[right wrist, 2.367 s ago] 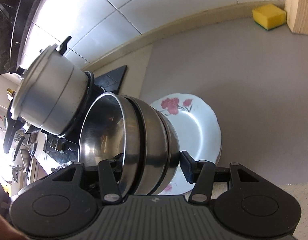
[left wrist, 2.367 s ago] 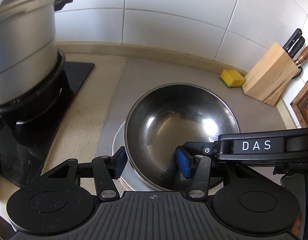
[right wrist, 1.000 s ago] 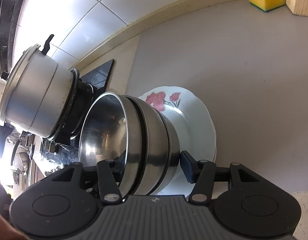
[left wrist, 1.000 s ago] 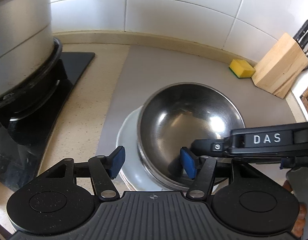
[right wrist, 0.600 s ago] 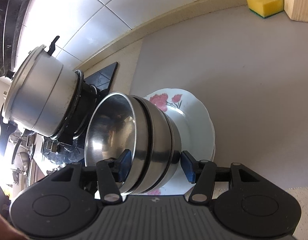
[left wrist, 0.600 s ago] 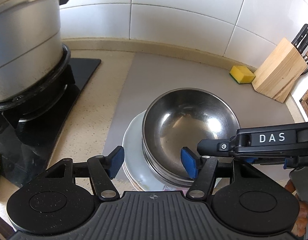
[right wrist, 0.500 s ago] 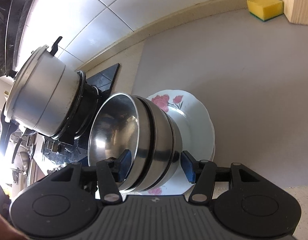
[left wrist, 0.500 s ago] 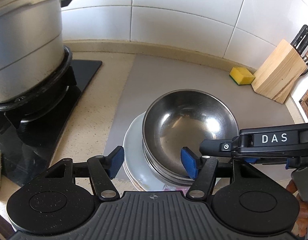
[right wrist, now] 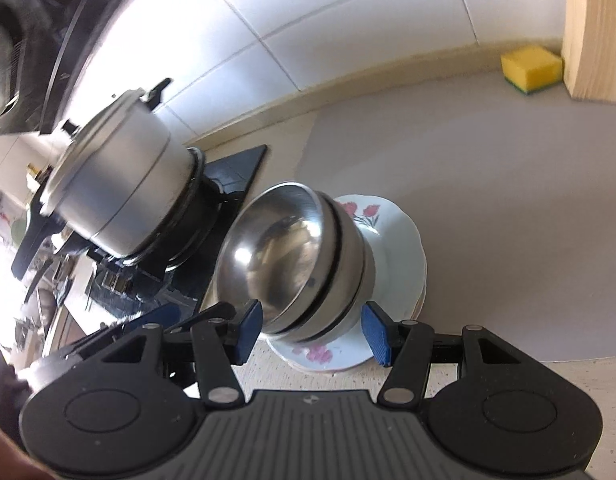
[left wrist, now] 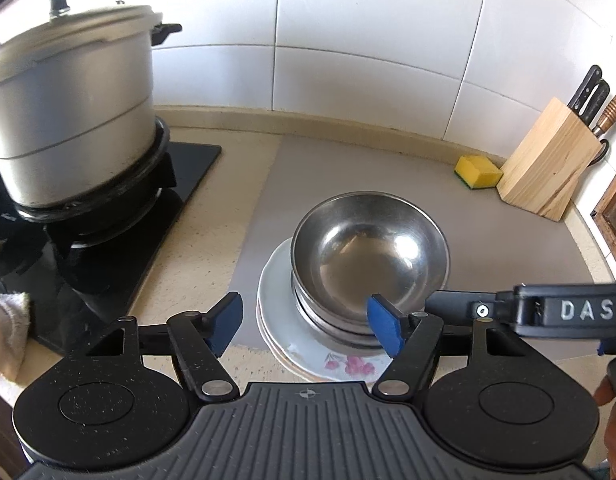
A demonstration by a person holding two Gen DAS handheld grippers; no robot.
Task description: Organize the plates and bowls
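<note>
Nested steel bowls (left wrist: 369,256) sit on stacked flowered plates (left wrist: 280,320), a compact pile on the grey mat (left wrist: 487,240) of the table. Left gripper (left wrist: 308,322): fingers spreading, empty. Right gripper (right wrist: 313,330): fingers apart, touching nothing. Behind: pot (left wrist: 68,120), sponge (left wrist: 477,172), knife block (left wrist: 547,168), tiled wall.

A big lidded aluminium pot (left wrist: 68,120) sits on the black gas hob (left wrist: 120,220), our landmark at the left of the counter. Just right of the hob lies a grey mat (left wrist: 347,176). Well right of the hob, against the tiled wall (left wrist: 347,20), a yellow sponge (left wrist: 477,172) lies just beside a wooden knife block (left wrist: 547,172) with dark handles poking out. At the hob's near left edge lies a pale cloth (left wrist: 6,328).
</note>
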